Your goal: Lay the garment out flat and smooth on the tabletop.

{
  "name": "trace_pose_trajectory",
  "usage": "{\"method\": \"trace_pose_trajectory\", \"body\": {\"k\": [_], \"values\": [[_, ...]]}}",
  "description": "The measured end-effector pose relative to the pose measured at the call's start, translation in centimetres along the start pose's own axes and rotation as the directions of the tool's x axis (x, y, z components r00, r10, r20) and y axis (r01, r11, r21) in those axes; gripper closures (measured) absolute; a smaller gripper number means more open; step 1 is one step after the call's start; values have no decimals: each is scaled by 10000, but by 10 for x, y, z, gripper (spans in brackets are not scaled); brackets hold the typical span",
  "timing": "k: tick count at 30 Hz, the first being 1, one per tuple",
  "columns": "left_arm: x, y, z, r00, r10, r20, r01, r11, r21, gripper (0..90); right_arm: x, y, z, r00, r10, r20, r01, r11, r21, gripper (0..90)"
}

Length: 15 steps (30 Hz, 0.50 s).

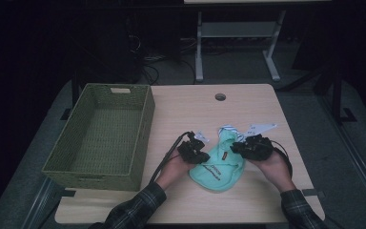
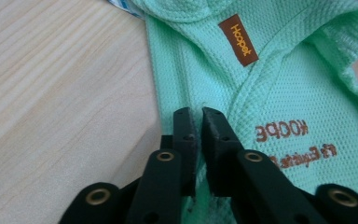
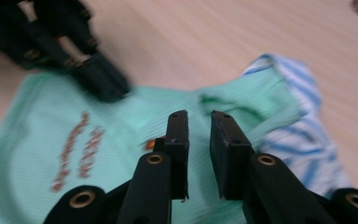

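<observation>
Pinching mint garment (image 2: 279,93) edge with left gripper (image 2: 200,114), jaws clamped on fabric. Hovering right gripper (image 3: 199,116) over garment, jaws slightly apart, gripping nothing. Garment lying between both grippers; basket (image 1: 145,119) sitting empty, fold unfinished.

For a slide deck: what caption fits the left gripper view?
Left hand-held gripper pinching the edge of a mint-green garment on a wooden table.

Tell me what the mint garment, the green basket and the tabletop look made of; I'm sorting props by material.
Mint garment: soft knit, seemingly cotton or a blend, with a fine waffle texture and a sewn brown label. Green basket: woven fibre or paper cord, matte; its walls show a tight weave. Tabletop: pale wood-grain, probably smooth laminate.
</observation>
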<state>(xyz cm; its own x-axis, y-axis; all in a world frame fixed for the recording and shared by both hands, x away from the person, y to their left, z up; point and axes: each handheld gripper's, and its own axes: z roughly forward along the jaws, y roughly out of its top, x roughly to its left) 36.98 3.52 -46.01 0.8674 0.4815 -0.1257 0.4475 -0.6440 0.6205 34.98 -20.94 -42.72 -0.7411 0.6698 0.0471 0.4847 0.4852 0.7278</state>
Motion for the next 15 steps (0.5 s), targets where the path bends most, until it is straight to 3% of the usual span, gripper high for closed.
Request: {"method": "trace_pose_trajectory", "body": {"k": [4, 8, 15], "values": [[0, 0, 0, 9998, 160, -100, -160, 9999, 2, 880, -18, 13, 6, 9995, 145, 283, -143, 9999, -71, 747], [0, 0, -1, 9968, 735, -312, -728, 9971, 239, 892, -36, 27, 21, 9989, 216, 426, -219, 9997, 64, 722], [-4, 0, 0, 9964, 758, -383, -750, 9969, 222, 898, -58, 46, 54, 9970, 516, 574, -547, 9970, 543, 593]]}}
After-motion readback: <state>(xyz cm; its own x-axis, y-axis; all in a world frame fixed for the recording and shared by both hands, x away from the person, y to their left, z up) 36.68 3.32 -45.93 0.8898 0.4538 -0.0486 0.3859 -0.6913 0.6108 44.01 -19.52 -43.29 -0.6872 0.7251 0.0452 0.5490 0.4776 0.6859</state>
